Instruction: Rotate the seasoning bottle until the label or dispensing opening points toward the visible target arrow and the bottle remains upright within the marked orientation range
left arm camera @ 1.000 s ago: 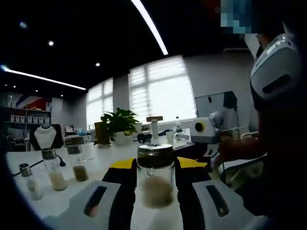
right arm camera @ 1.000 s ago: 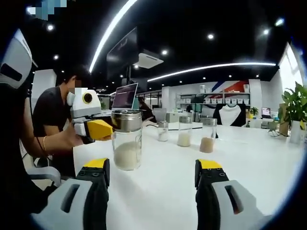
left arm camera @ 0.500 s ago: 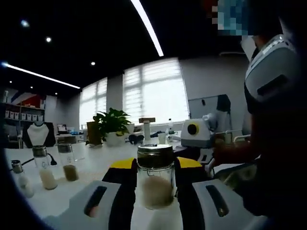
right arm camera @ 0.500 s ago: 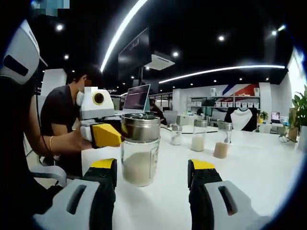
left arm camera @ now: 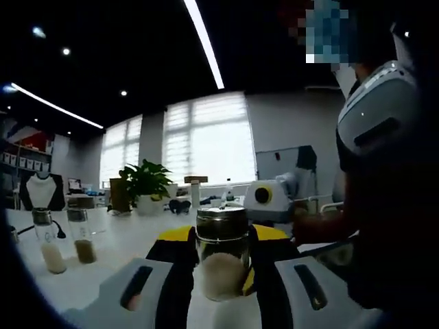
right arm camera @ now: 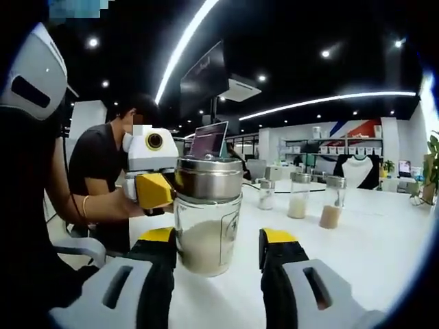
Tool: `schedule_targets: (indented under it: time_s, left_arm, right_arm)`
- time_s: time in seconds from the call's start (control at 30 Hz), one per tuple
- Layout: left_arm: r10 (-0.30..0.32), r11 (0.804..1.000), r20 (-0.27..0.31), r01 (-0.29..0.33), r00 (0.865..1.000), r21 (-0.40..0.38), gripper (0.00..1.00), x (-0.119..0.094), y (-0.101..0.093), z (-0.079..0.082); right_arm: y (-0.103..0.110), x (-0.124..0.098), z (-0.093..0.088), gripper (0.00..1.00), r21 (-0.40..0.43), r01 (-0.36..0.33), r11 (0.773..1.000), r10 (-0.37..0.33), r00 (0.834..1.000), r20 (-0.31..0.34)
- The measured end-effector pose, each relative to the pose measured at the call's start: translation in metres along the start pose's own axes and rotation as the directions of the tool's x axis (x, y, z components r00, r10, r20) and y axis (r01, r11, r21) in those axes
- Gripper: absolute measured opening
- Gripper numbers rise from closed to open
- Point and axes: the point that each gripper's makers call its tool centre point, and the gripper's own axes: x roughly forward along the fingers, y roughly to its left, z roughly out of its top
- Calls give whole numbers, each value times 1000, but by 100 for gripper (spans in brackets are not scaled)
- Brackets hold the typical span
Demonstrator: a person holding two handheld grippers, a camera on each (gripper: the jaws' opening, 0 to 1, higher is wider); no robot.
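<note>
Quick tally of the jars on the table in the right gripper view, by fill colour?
White or pale fill: 3, the big seasoning bottle, a small shaker, a tall jar
Brown fill: 1, a tall jar
Total: 4

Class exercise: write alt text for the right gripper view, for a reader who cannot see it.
A glass seasoning bottle with a metal lid, part full of pale powder, stands on a white table between the right gripper's open yellow-tipped jaws. The left gripper holds it from the left side. Three smaller bottles stand farther back, and a person sits at a laptop.
</note>
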Motion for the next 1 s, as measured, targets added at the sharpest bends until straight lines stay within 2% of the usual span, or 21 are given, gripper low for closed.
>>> schedule_targets:
  time_s: [0.07, 0.17, 0.33, 0.43, 0.57, 0.83, 0.93, 1.0]
  left_arm:
    - [-15, 1000, 3, 15, 1000, -5, 32, -1, -1, 1]
    - [-26, 1000, -3, 26, 1000, 0, 32, 0, -4, 0]
    - [-35, 999, -21, 35, 999, 10, 33, 0, -8, -2]
    - [-53, 999, -11, 53, 999, 6, 33, 0, -12, 0]
    - [-60, 998, -15, 60, 998, -3, 33, -2, -12, -2]
    - [-20, 999, -26, 19, 999, -40, 34, -2, -6, -3]
    - [23, 999, -31, -25, 999, -44, 34, 0, -2, -5]
    - [77, 994, -60, -82, 995, -73, 34, -1, 3, -8]
  right_arm:
    - [4, 0, 1, 44, 10, -20, 1000, 20, 1000, 6]
    - [14, 1, 0, 33, -15, -60, 998, 61, 998, 2]
    - [16, 3, -3, 32, -19, -57, 998, 57, 998, 1]
    - [20, 2, -1, 32, -34, -48, 998, 48, 999, 21]
    - [20, 4, -2, 32, -23, -32, 999, 33, 999, 16]
    - [12, 10, -5, 31, -50, 42, 998, -42, 999, 3]
    - [7, 14, -7, 31, -50, 81, 995, -82, 997, -10]
    - [4, 16, -9, 31, -56, 101, 993, -103, 994, -24]
